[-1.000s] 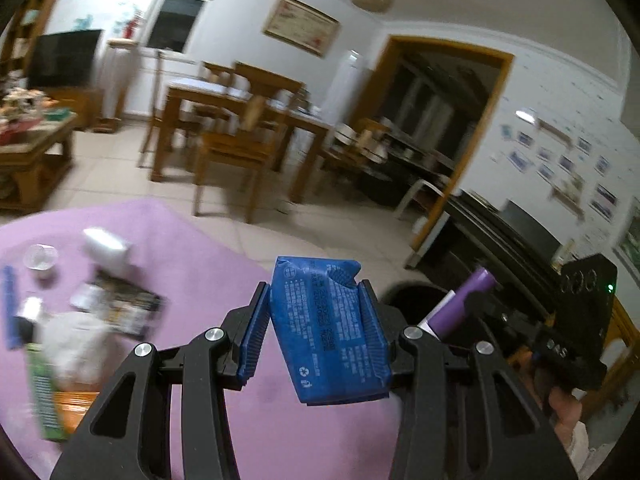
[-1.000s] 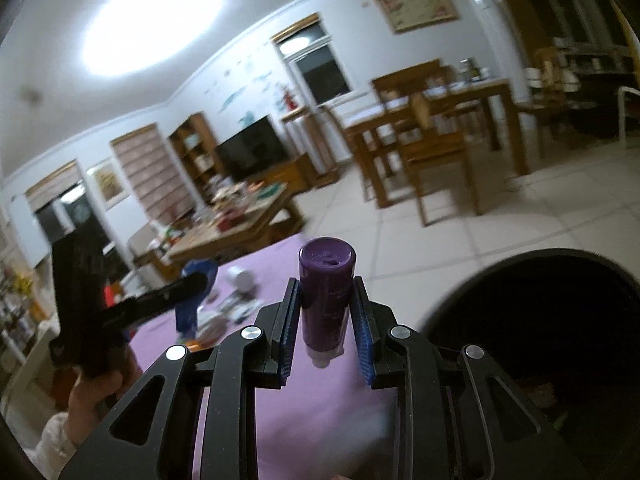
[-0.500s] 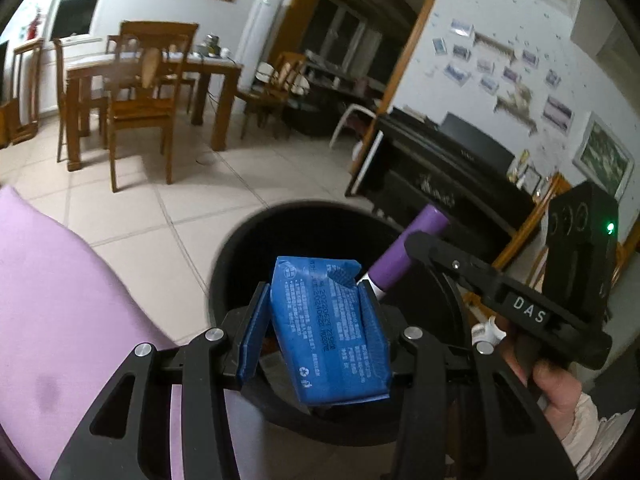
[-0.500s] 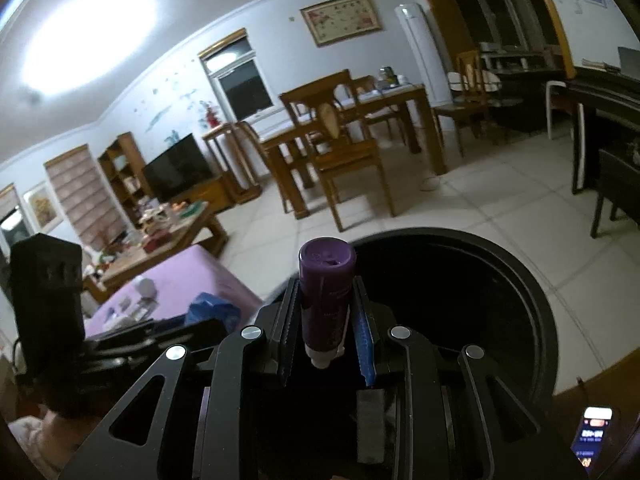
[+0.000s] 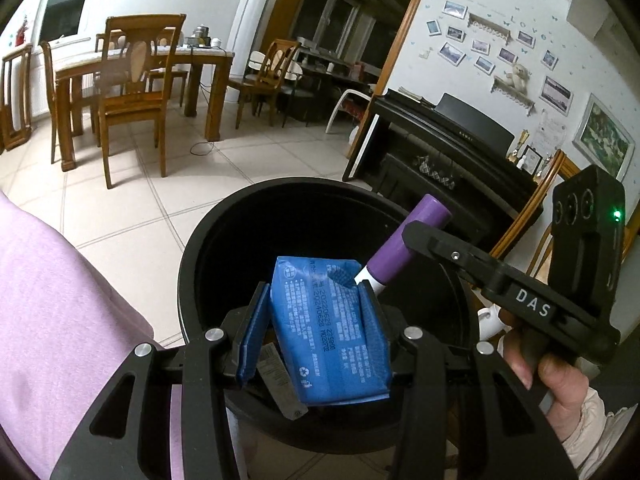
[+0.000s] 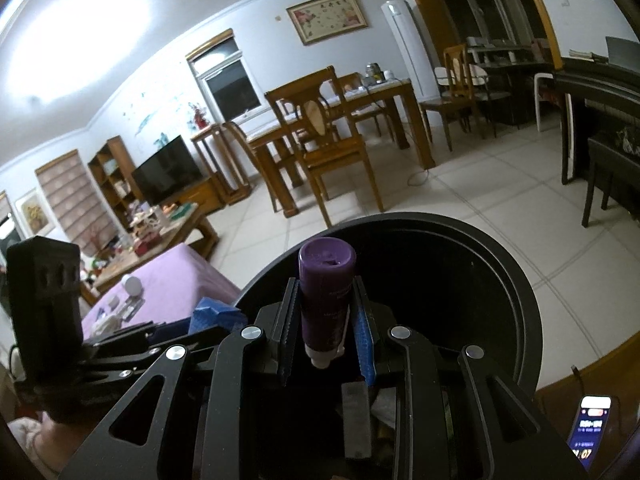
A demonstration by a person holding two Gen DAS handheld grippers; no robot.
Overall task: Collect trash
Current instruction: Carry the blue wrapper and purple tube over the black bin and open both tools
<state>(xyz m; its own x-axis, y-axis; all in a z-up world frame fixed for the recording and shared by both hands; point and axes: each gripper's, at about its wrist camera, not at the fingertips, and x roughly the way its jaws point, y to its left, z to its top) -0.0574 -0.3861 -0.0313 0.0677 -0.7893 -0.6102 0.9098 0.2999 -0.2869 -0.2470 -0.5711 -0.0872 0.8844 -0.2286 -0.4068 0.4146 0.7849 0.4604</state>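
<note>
My left tongs [image 5: 316,332] are clenched on a blue tissue packet [image 5: 328,328], and my right tongs [image 6: 326,324] grip a purple tube [image 6: 326,300] cap-forward. Both pieces of trash hang over the mouth of the black bin [image 5: 208,240], which fills the lower middle of each view; neither has been let go.

What worries me is the crowding. In the left view the tube [image 5: 404,240] pokes in from 2 o'clock, its white end just beside the packet's top corner. If I release both at once they may knock together, and the tube, lying closer to the rim at 1 o'clock, could glance off the edge onto the tiled floor [image 5: 120,208]. The packet is soft and flat, so it could cling to one pad when the jaws part. Dropping one item at a time looks safer to me.

The left view alone shows my right hand [image 5: 560,380] on its handle and a dark flat wrapper [image 5: 280,384] in the bin at 6 o'clock. The right view alone shows the purple cloth [image 6: 168,280] at 9 o'clock with more litter [image 6: 124,304] waiting on it, and a lit phone [image 6: 592,428] at 5 o'clock.
</note>
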